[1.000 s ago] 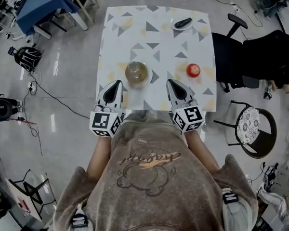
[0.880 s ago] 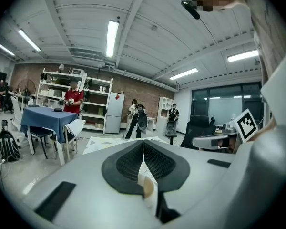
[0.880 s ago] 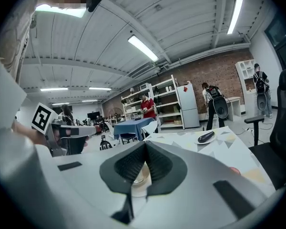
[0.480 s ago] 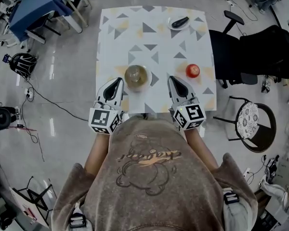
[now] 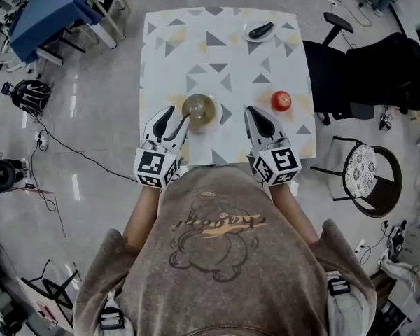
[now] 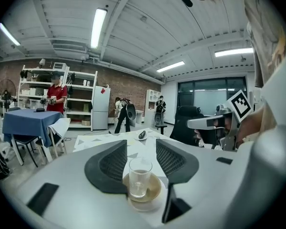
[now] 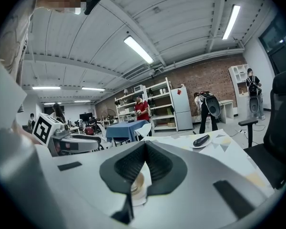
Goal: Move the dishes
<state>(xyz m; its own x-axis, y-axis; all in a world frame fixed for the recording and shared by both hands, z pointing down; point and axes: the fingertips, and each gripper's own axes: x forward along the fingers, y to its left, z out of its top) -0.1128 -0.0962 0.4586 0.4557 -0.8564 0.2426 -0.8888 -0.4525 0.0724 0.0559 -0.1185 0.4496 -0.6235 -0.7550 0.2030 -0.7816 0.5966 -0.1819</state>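
Observation:
A clear glass [image 5: 199,106] stands on a tan saucer [image 5: 211,117] near the front middle of the patterned table [image 5: 224,61]. My left gripper [image 5: 178,115] is open just left of the saucer, its fingers pointing at it. In the left gripper view the glass [image 6: 140,177] and saucer [image 6: 154,191] sit right in front of the open jaws [image 6: 140,143], apart from them. My right gripper [image 5: 253,112] is shut and empty, to the right of the saucer. A small plate [image 5: 250,36] with a dark object [image 5: 262,29] lies at the table's far right.
A red apple [image 5: 281,101] lies on the table right of my right gripper. A black office chair [image 5: 339,61] and a round patterned chair [image 5: 362,180] stand at the table's right side. A blue table [image 5: 49,9] and floor cables [image 5: 70,142] are on the left.
My left gripper has opened and edged forward and right toward the saucer. The right gripper has stayed shut and barely shifted.

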